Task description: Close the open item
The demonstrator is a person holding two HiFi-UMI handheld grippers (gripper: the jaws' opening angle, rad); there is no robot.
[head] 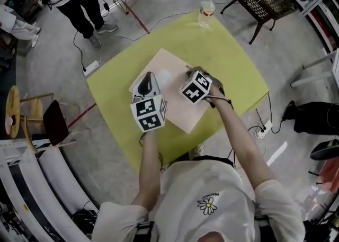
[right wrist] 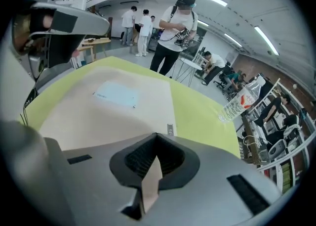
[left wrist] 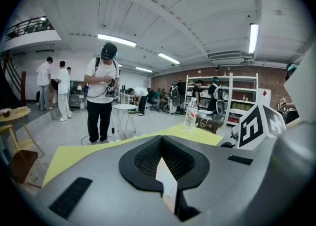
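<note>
The person's arms (head: 151, 175) reach over the board (head: 185, 114). The left gripper (left wrist: 163, 165) and right gripper (right wrist: 153, 168) are both clenched on nothing. The flat pale-blue packet (right wrist: 116, 94) lies near the board's middle, between them. The likely trouble is that a one-sided press makes the thin packet skid across the smooth board, leaving its mouth unsealed.

My left gripper (left wrist: 167, 183) is smooth matt grey plastic with ribbed black pads (left wrist: 143, 158), above matt yellow cloth (head: 233, 77), a smooth pale board (head: 185, 116), and a clear glossy plastic bottle (head: 207, 9) at twelve o'clock.
</note>
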